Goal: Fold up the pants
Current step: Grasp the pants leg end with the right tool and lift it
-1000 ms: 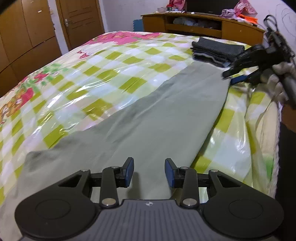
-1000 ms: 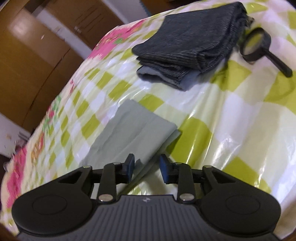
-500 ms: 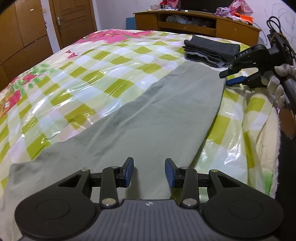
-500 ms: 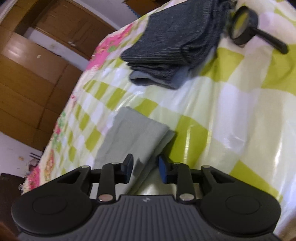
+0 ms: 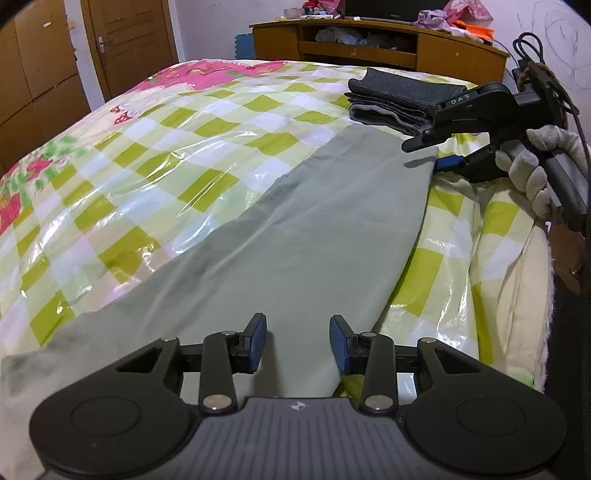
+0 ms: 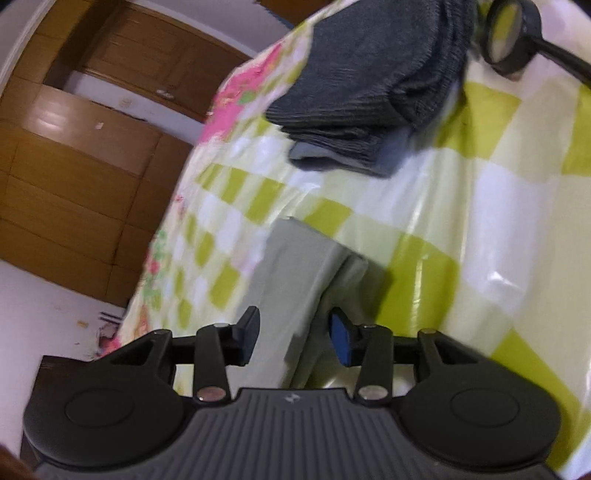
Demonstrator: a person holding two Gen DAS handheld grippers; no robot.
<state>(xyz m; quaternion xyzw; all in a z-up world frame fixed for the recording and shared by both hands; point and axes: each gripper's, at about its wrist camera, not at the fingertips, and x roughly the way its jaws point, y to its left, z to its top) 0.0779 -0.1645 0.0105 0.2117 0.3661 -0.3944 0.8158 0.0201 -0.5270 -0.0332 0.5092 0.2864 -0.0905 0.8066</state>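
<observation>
Grey-green pants lie flat along the checked bedspread, folded lengthwise, running from the near left to the far right. My left gripper is open, just above the near waist part of the pants. My right gripper is open and tilted, its jaws on either side of the leg-end corner of the pants. In the left wrist view the right gripper sits at the far leg end, held by a gloved hand.
A folded dark grey garment lies beyond the leg end. A black magnifying glass lies beside it. The bed's right edge drops off near the pants. A wooden cabinet stands behind the bed.
My right gripper has rolled and moved in over the leg-end corner of the pants. My left gripper has lowered and come nearer the waist end. Both stay open.
</observation>
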